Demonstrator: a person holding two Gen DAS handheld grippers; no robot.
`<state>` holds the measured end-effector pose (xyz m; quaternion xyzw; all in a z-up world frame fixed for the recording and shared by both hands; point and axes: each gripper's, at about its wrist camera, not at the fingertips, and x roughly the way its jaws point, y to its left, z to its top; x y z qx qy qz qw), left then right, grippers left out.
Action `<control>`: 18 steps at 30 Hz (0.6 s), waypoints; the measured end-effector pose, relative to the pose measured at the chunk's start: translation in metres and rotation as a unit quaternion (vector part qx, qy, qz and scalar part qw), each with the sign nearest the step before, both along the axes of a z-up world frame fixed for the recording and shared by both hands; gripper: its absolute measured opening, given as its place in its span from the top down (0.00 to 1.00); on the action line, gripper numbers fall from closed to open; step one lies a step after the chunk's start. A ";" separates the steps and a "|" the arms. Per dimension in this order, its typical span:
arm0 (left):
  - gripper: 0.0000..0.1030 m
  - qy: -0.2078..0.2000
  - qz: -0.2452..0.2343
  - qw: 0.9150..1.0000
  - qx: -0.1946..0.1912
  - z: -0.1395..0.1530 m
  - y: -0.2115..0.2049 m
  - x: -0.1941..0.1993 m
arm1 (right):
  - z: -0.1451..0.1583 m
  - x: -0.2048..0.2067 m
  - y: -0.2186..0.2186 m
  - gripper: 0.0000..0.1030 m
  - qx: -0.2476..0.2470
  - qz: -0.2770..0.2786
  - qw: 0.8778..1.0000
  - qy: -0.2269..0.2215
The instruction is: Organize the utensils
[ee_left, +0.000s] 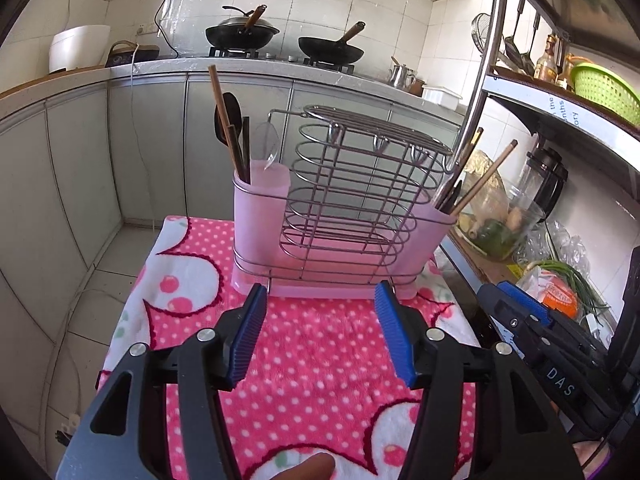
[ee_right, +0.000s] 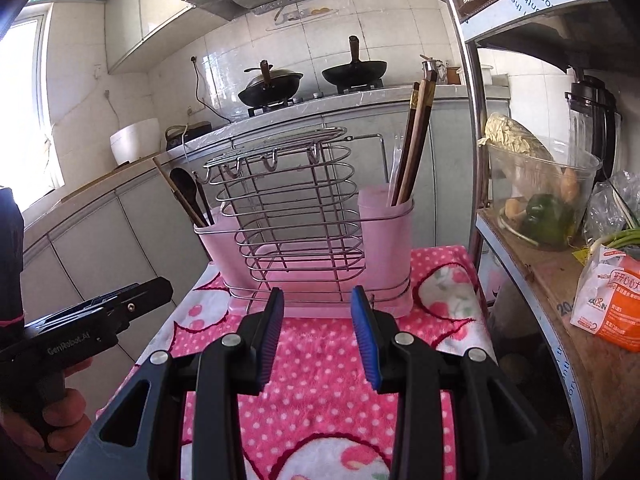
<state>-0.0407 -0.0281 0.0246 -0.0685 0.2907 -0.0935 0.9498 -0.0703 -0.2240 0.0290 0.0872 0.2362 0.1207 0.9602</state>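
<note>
Your left gripper [ee_left: 320,334] and right gripper [ee_right: 317,334]: jaws wide, empty. Utensils all in holder [ee_left: 256,236]; task looks done.

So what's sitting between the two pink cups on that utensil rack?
In both wrist views, the wire basket fills the stretch between the left pink cup and the right pink cup; it looks empty.

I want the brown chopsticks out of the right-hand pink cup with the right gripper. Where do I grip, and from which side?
Grip the chopsticks on their bare upper shafts, well above the pink cup rim, coming in from the front. They stand bunched and lean right, away from the wire rack. The right gripper is already open.
</note>
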 end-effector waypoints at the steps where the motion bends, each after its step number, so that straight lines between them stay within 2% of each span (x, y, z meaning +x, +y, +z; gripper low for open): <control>1: 0.45 0.001 0.000 1.000 0.003 0.000 -0.001 -0.001 | 0.000 -0.002 0.001 0.66 0.000 0.000 1.000 0.001; 8: 0.45 0.002 -0.001 1.000 0.012 -0.001 -0.007 -0.014 | 0.000 -0.014 0.004 0.66 -0.005 -0.004 1.000 0.002; 11: 0.45 0.004 0.004 1.000 0.016 -0.002 -0.007 -0.017 | 0.000 -0.019 0.005 0.42 -0.007 -0.010 1.000 0.000; 18: 0.45 0.007 0.014 1.000 0.017 -0.002 -0.006 -0.022 | 0.006 -0.028 0.010 0.40 -0.025 -0.016 1.000 -0.010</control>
